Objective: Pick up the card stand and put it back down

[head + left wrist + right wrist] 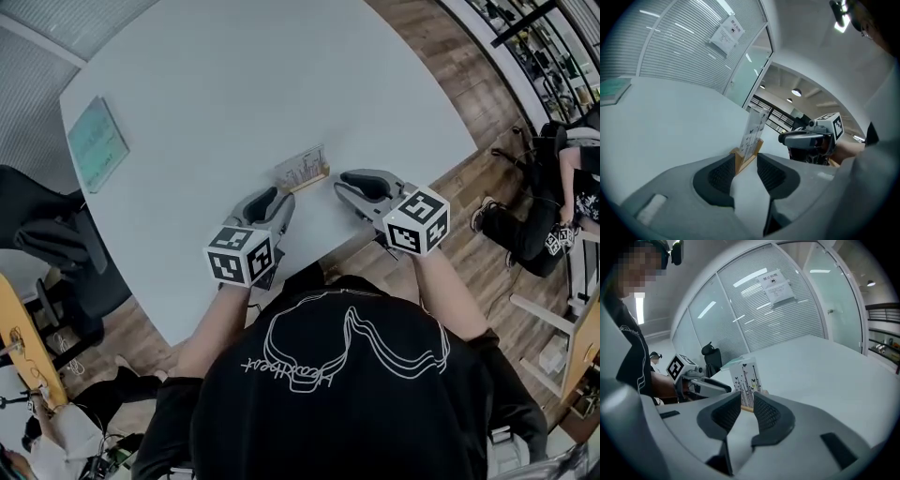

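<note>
Head view: card stand (302,170) upright on table (234,84), long axis spanning left claw (279,202) to right claw (343,184); both released.

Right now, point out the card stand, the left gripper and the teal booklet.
card stand (301,168), head view, card face.
left gripper (281,199), head view, between fingertips.
teal booklet (97,142), head view, cover centre.

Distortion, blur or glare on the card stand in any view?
Head view: card stand small, sharp; even light on table. Left gripper view: fisheye, black corners, stand clear. Right gripper view: same fisheye, light streaks on the glass wall, stand readable.
</note>
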`<action>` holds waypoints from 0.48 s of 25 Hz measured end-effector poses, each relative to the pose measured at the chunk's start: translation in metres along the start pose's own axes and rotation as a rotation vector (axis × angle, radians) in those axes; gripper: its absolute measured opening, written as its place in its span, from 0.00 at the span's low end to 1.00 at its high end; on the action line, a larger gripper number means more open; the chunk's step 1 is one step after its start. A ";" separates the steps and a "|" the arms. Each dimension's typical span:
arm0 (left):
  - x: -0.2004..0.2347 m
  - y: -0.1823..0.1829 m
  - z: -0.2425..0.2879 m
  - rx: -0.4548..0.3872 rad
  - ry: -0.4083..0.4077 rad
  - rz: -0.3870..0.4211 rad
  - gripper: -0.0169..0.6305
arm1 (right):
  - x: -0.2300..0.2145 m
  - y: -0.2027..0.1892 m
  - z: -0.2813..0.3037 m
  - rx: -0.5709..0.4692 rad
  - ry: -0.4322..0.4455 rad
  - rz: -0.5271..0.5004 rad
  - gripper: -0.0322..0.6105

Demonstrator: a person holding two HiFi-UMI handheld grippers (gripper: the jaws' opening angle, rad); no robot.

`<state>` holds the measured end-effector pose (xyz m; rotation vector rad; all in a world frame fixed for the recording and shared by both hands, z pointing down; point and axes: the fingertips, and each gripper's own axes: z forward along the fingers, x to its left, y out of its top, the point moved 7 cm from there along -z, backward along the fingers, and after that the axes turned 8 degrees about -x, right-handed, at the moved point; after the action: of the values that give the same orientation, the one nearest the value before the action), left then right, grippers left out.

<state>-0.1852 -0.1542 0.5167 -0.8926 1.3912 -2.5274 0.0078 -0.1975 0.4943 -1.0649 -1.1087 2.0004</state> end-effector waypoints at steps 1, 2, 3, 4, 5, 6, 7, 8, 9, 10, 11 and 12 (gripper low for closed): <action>0.000 -0.001 0.003 0.002 0.005 0.001 0.23 | -0.004 -0.003 0.004 0.012 -0.002 -0.008 0.20; 0.001 -0.002 0.005 0.000 0.012 0.002 0.23 | -0.008 -0.005 0.007 0.025 -0.003 -0.017 0.20; 0.000 -0.002 0.008 -0.004 0.022 0.004 0.23 | -0.012 -0.007 0.011 0.040 -0.001 -0.028 0.22; 0.001 -0.002 0.011 -0.006 0.033 0.010 0.23 | -0.016 -0.008 0.014 0.055 0.003 -0.042 0.23; 0.001 -0.002 0.014 -0.005 0.044 0.017 0.23 | -0.019 -0.008 0.018 0.070 0.008 -0.059 0.24; 0.002 -0.003 0.016 -0.001 0.055 0.023 0.23 | -0.021 -0.009 0.021 0.085 0.012 -0.076 0.24; 0.002 -0.005 0.017 0.001 0.064 0.024 0.23 | -0.023 -0.009 0.024 0.100 0.015 -0.092 0.25; 0.003 -0.007 0.017 0.001 0.070 0.020 0.23 | -0.025 -0.011 0.027 0.113 0.015 -0.104 0.25; 0.004 -0.009 0.017 0.002 0.074 0.017 0.23 | -0.027 -0.012 0.030 0.122 0.014 -0.112 0.25; 0.005 -0.011 0.017 0.004 0.078 0.021 0.23 | -0.029 -0.013 0.034 0.128 0.011 -0.115 0.25; 0.005 -0.013 0.018 0.006 0.086 0.033 0.23 | -0.031 -0.014 0.037 0.132 0.009 -0.119 0.25; 0.006 -0.014 0.019 0.006 0.096 0.047 0.23 | -0.032 -0.015 0.040 0.136 0.009 -0.125 0.25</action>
<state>-0.1770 -0.1624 0.5379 -0.7376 1.4135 -2.5693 -0.0090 -0.2319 0.5318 -0.9120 -0.9942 1.9404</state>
